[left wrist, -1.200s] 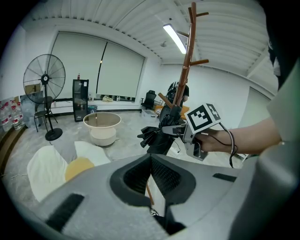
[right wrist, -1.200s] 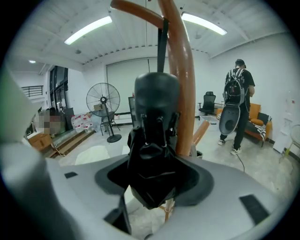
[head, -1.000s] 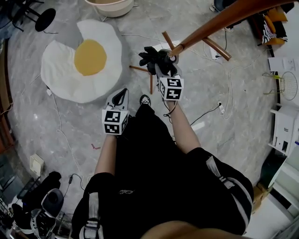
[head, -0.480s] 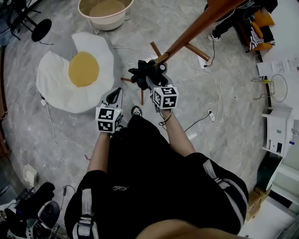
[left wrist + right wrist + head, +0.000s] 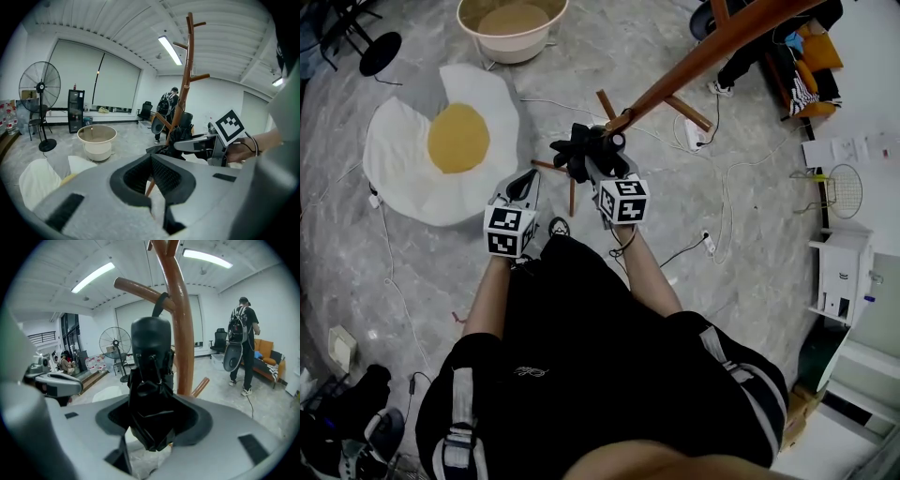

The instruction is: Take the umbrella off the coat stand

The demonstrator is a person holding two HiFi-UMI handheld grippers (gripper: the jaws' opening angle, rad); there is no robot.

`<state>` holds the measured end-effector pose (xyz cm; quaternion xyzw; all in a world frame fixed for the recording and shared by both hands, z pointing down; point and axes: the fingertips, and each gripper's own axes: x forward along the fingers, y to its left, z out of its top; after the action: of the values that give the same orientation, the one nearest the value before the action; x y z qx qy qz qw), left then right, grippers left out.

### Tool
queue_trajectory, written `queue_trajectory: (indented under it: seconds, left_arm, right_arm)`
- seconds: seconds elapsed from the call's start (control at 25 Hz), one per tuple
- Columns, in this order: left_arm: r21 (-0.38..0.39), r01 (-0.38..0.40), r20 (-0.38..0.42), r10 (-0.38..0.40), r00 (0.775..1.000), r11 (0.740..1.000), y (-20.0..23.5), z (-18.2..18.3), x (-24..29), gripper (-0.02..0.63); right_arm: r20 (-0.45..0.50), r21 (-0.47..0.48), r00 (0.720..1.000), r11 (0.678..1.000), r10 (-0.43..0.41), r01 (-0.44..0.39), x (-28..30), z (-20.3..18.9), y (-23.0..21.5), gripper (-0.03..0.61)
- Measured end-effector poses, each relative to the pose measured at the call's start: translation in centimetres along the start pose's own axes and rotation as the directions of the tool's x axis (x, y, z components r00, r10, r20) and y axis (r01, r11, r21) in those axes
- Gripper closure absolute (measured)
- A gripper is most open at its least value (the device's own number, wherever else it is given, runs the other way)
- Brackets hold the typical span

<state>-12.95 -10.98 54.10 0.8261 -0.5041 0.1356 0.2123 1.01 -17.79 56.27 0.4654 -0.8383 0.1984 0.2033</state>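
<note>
My left gripper (image 5: 523, 187) hangs idle beside the work, fingers pressed together on nothing. I judge it is kept free to steady things if needed. Just right of it, my right gripper (image 5: 598, 167) pinches the folded black umbrella (image 5: 577, 150) round its middle. The umbrella's strap (image 5: 161, 301) loops over a peg (image 5: 136, 287) of the coat stand (image 5: 712, 52), close against the trunk, so lifting it outward along the peg seems called for. Below is a grey stone-look floor, with a fried-egg rug (image 5: 403, 159) at left, a basin (image 5: 511, 28) beyond and cables (image 5: 727, 202) trailing right.
</note>
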Motion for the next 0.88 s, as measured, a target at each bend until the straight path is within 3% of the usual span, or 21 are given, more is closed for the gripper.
queue_trajectory:
  seconds: [0.88]
  left_arm:
    - [-0.046, -0.036, 0.022, 0.037, 0.999, 0.998, 2.4, 0.0, -1.2, 0.612]
  right_arm:
    - [0.066, -0.006, 0.996, 0.998, 0.060, -0.060, -1.2, 2.5, 2.8, 0.347]
